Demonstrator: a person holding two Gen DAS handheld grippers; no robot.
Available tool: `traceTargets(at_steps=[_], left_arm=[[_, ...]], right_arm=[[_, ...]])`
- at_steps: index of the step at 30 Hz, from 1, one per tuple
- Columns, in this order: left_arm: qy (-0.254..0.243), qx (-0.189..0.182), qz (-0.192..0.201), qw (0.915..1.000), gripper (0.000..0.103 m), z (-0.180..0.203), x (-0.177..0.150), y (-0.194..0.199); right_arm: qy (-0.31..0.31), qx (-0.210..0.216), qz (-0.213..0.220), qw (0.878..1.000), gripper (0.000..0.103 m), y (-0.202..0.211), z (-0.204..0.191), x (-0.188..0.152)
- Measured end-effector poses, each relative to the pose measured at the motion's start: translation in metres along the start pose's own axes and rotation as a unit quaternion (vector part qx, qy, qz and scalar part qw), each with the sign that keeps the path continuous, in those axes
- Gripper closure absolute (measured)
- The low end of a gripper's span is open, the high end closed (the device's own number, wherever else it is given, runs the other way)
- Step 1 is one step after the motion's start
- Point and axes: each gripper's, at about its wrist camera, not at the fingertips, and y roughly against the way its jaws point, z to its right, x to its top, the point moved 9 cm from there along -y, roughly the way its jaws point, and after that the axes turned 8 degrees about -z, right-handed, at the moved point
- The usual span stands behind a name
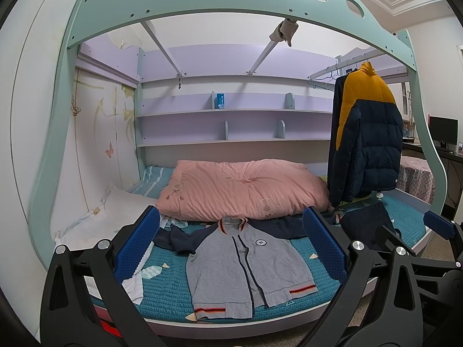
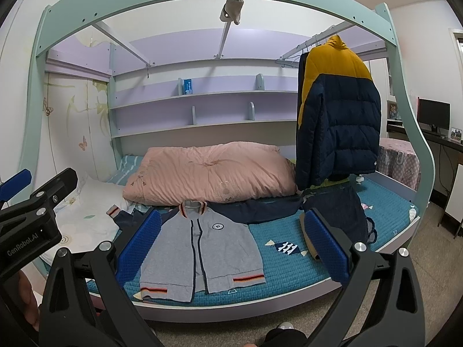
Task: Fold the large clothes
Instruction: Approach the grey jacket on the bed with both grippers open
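Note:
A grey zip jacket [image 1: 246,263] [image 2: 202,248] with navy sleeves lies flat, front up, on the teal bed cover [image 1: 170,283] [image 2: 283,263]. Its collar points toward the pink quilt, its striped hem toward the bed's front edge. My left gripper [image 1: 231,245] hangs open in front of the bed, short of the jacket, with nothing between its blue pads. My right gripper [image 2: 231,245] is open too, also short of the bed, holding nothing. In the right wrist view the left gripper's body [image 2: 31,219] shows at the left edge. A dark navy garment [image 1: 367,225] [image 2: 338,214] lies crumpled to the jacket's right.
A pink quilt [image 1: 243,188] [image 2: 208,173] lies behind the jacket, a white pillow [image 1: 101,217] [image 2: 86,211] at the left. A yellow and navy puffer coat [image 1: 367,133] [image 2: 338,110] hangs from a rail at the right. The mint bunk frame [image 1: 220,0] arches overhead. A desk with a monitor [image 2: 434,114] stands far right.

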Motion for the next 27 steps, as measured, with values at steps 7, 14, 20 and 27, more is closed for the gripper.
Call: traceTargets(at_steps=[7,14,20,27], left_arm=[[-0.002,0.002,-0.003,1.0000,0.004,0.014,-0.004,-0.003],[-0.009,0.010,-0.019,0.9997,0.004,0.007,-0.009,-0.027],[-0.005,0.013,-0.029,0.9995,0.004,0.008,-0.011,-0.067],[-0.002,0.007,-0.049,0.9988,0.004,0.011,-0.011,-0.124]], right_arm=[[-0.004,0.006,-0.006,1.000,0.007,-0.006,0.002,-0.004],[-0.010,0.012,-0.016,1.000,0.007,-0.024,0.004,-0.010],[-0.018,0.019,-0.037,0.999,0.007,-0.061,0.006,-0.017],[-0.032,0.017,-0.047,0.998,0.007,-0.107,0.013,-0.009]])
